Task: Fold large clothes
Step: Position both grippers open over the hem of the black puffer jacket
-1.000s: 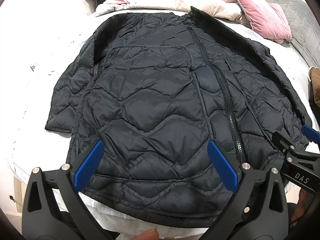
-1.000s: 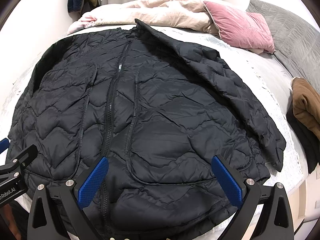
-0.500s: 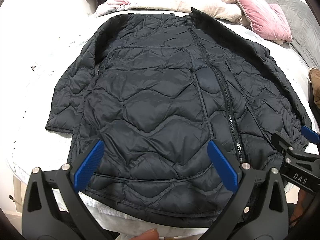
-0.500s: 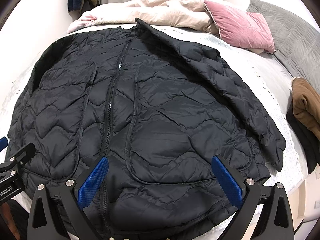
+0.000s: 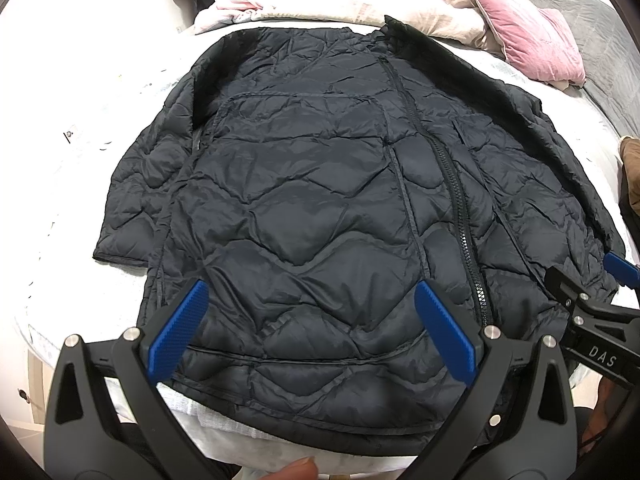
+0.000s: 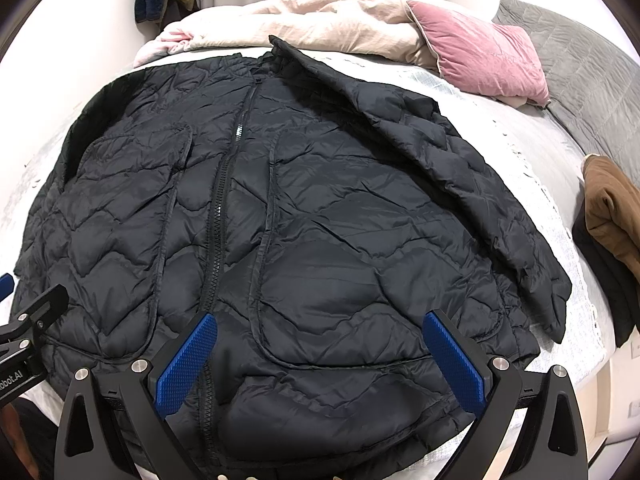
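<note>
A black quilted jacket [image 5: 320, 208] lies flat on the bed, front up and zipped, hem toward me, collar at the far end. Its left sleeve [image 5: 132, 200] rests beside the body; the right sleeve [image 6: 480, 184] lies spread down its right side. My left gripper [image 5: 312, 324] hovers open above the hem, left of the zipper [image 5: 452, 200]. My right gripper [image 6: 324, 360] hovers open above the hem's right half, just right of the zipper [image 6: 218, 220]. Neither pair of blue pads holds any cloth. Each gripper shows at the edge of the other's view.
The white bed sheet [image 5: 80, 120] surrounds the jacket. A beige duvet [image 6: 320, 20] and a pink pillow [image 6: 484, 52] lie beyond the collar, a grey pillow [image 6: 580, 80] at far right. Folded brown and black clothes [image 6: 608, 232] sit at the right bed edge.
Both grippers have barely shifted; the jacket lies as before and nothing was grasped.
</note>
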The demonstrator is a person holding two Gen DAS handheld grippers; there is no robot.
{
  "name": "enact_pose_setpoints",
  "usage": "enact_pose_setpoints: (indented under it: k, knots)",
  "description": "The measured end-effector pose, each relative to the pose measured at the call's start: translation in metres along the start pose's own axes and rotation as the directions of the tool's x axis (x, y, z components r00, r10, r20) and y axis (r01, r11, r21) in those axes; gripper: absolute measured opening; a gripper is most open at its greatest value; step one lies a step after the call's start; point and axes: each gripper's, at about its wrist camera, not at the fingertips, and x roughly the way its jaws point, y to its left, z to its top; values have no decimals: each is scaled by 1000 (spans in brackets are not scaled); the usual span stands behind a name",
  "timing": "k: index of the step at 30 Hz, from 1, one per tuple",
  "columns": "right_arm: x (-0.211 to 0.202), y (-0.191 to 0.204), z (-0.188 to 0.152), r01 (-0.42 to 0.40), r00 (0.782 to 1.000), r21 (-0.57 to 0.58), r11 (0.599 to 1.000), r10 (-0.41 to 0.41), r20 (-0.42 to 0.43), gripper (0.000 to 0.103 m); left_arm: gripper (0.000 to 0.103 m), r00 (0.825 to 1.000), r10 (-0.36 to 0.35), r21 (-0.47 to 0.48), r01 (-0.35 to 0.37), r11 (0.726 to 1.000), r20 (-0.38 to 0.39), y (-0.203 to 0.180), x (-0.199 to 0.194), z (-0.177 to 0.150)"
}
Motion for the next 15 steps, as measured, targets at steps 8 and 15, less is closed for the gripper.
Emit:
enact_pose_setpoints:
  k: [8,15]
  knots:
    - [0,-4,0,7,1000,4,1000,-7,3,103,103,1000,-3,-11,3,1000,8,2,0,1]
    - [-5,-26,4,61,997,39,997,-63,53,103,102,994,-109,5,109,994,1,6,-2,3]
